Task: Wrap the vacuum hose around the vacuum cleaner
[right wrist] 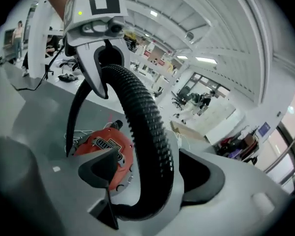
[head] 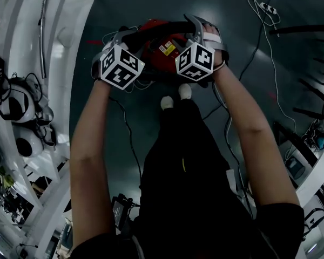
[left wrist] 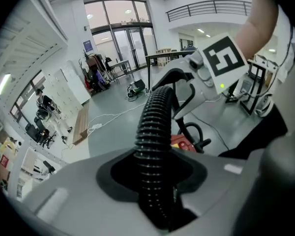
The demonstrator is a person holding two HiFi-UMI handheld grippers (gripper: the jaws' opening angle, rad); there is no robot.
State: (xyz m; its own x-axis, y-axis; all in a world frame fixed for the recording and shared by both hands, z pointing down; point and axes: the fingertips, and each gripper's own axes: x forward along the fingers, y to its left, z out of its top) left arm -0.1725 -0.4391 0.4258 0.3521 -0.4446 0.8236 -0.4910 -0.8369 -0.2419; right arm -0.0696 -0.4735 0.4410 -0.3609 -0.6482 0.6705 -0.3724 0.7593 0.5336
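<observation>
One hose [left wrist: 155, 127] threads both claws; left claw [left wrist: 153, 178] seemingly pinches it; right claw [right wrist: 155, 175] gapes around it.

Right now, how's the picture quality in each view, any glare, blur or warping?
Head view: dim and low in contrast, the red vacuum cleaner half lost in shadow, white shelving at the left washed out. Left gripper view: strong fisheye bend, dark corners, bright windows, vacuum hose sharp, near foreground soft. Right gripper view: same bend, glaring ceiling lights, hose ribs crisp.

Left claw [left wrist: 155, 173] clamped tight, right claw [right wrist: 152, 173] spread wide.
</observation>
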